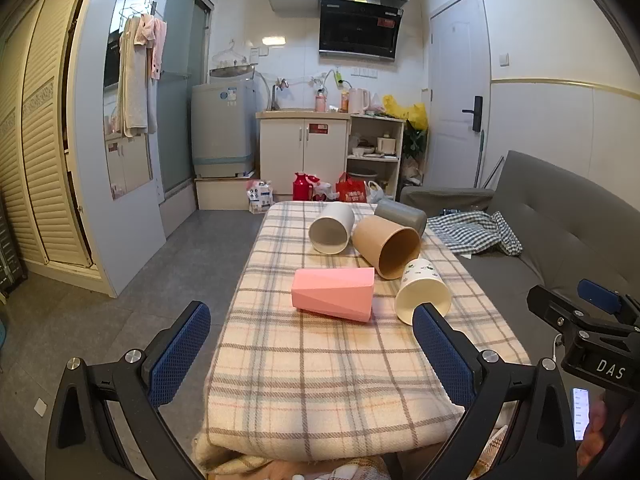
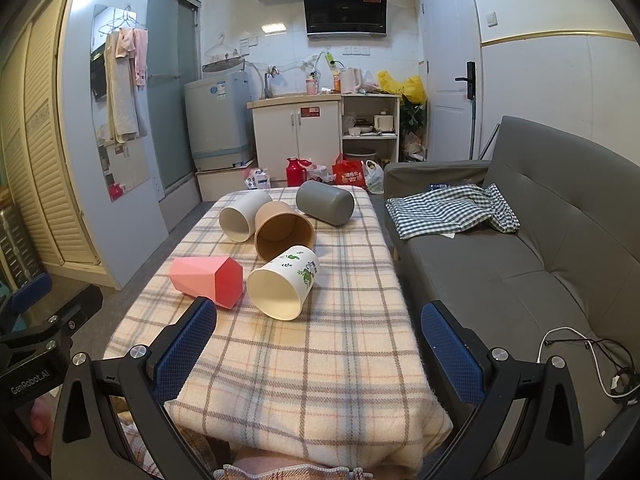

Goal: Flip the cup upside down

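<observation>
Both claws, left gripper (image 1: 312,356) and right gripper (image 2: 318,350), spread wide, holding nothing.
Risk near printed cup (image 2: 282,286): rolling away, bumping pink cup (image 2: 208,282) just beside.

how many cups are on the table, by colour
pink cup: 1
white plain cup: 1
brown paper cup: 1
grey cup: 1
white cup with green print: 1
total: 5, all lying on their sides

We've got a plaid blanket (image 1: 320,380) over the table, a gray sofa (image 2: 520,264) beside it with a checkered cloth (image 2: 448,210) on top, and a washing machine (image 1: 222,128) near the back cabinet (image 1: 302,156).
</observation>
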Demonstrator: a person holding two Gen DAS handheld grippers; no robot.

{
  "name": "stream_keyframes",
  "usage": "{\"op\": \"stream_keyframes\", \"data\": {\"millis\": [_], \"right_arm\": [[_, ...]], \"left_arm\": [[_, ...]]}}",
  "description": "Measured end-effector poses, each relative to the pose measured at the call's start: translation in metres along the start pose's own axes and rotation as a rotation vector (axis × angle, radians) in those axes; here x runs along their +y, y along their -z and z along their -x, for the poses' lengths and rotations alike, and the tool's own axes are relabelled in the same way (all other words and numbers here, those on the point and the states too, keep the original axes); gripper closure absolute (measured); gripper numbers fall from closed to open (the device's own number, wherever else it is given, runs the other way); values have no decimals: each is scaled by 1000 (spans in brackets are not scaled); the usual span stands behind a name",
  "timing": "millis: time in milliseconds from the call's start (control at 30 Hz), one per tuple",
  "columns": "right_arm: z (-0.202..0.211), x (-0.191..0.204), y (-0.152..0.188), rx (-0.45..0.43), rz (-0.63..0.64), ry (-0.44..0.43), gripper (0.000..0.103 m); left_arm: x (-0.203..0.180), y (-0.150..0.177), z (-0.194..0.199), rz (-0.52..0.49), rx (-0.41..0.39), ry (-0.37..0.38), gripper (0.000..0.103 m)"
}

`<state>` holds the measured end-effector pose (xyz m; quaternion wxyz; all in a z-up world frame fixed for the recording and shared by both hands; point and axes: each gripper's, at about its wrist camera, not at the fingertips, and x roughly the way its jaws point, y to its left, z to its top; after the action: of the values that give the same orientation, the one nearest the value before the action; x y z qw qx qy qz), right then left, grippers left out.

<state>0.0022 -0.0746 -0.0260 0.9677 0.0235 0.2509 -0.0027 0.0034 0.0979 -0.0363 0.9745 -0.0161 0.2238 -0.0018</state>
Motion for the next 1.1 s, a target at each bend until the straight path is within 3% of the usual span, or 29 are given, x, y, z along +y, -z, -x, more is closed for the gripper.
{"op": "stream_keyframes", "data": {"millis": [1100], "right_arm": [[1, -1, -1, 5, 2, -2, 0]], "left_arm": [[2, 2, -4, 6, 7, 4, 0]]}}
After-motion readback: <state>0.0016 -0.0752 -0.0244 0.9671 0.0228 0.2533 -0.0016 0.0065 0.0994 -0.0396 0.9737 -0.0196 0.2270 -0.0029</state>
